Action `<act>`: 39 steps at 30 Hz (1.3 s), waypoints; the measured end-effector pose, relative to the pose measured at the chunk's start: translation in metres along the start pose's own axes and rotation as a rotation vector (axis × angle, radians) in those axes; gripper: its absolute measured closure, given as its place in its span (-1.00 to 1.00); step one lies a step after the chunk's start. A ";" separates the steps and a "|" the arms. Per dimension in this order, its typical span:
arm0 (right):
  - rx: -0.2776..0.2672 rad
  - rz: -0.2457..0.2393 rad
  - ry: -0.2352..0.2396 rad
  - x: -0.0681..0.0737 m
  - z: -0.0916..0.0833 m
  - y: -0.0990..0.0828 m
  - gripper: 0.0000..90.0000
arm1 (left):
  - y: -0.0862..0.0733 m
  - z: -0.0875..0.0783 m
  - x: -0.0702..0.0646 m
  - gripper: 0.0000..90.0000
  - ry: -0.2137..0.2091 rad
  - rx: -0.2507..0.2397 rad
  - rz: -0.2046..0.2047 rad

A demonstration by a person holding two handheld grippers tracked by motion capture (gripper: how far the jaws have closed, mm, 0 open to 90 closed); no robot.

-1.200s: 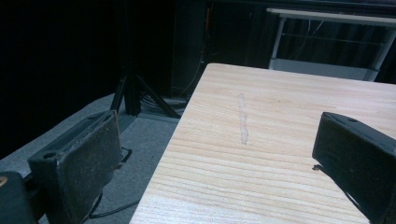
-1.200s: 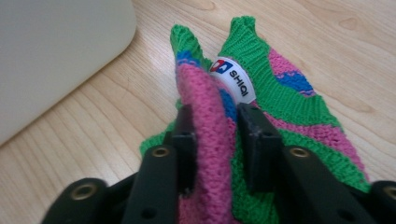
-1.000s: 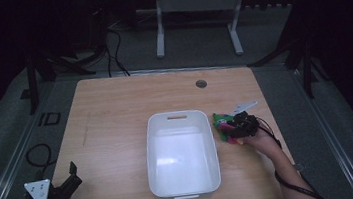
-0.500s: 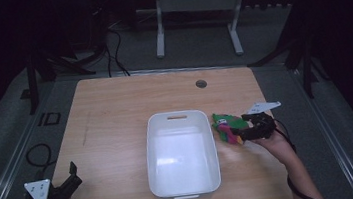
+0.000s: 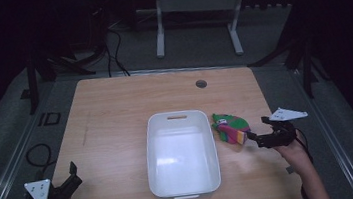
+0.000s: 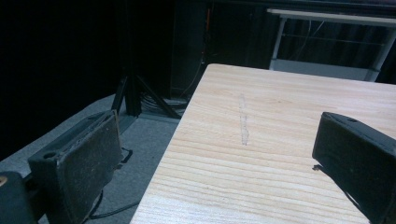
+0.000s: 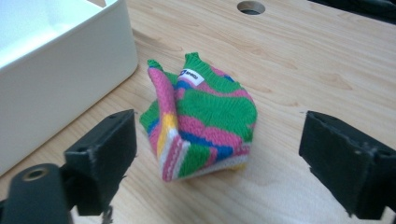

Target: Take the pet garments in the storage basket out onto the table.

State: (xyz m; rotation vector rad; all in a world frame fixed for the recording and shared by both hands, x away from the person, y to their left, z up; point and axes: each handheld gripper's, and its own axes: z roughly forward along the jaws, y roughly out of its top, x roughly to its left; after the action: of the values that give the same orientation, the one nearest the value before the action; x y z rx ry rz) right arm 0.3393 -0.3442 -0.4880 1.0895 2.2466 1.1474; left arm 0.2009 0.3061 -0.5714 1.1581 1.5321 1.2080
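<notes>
A striped knitted piece in green, pink, blue and yellow (image 5: 230, 127) (image 7: 201, 116) lies folded on the wooden table (image 5: 116, 116), just right of a white plastic bin (image 5: 181, 151). My right gripper (image 5: 255, 137) (image 7: 217, 161) is open, its two black jaws spread wide just short of the knit, touching nothing. My left gripper (image 5: 72, 175) (image 6: 219, 158) is open at the table's front left corner, half over the edge, with nothing between its jaws.
The white bin's wall (image 7: 56, 70) stands close on the left in the right gripper view. A round cable hole (image 5: 201, 83) sits at the table's back right. A metal stand (image 5: 194, 7) and cables (image 5: 112, 41) are on the floor beyond.
My right gripper has let go of the knitted piece and drawn back to the right, jaws now open. The knit stays on the table beside the bin. The left gripper has not moved.
</notes>
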 end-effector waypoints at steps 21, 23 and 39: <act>-0.140 0.118 -0.262 0.000 -0.027 -0.080 -0.77 | 0.000 0.000 0.000 -0.96 -0.004 0.000 0.000; -0.134 0.126 -0.306 0.000 -0.029 -0.086 -0.77 | 0.000 0.000 0.000 -0.96 -0.003 -0.001 0.001; -0.208 0.176 -0.502 0.013 -0.044 -0.117 -0.77 | 0.000 0.000 0.000 -0.96 -0.003 -0.001 0.003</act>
State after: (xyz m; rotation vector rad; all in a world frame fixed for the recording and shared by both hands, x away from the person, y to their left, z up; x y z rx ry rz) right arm 0.2488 -0.3985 -0.5564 1.3316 1.6395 1.0054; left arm 0.2008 0.3061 -0.5715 1.1615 1.5280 1.2081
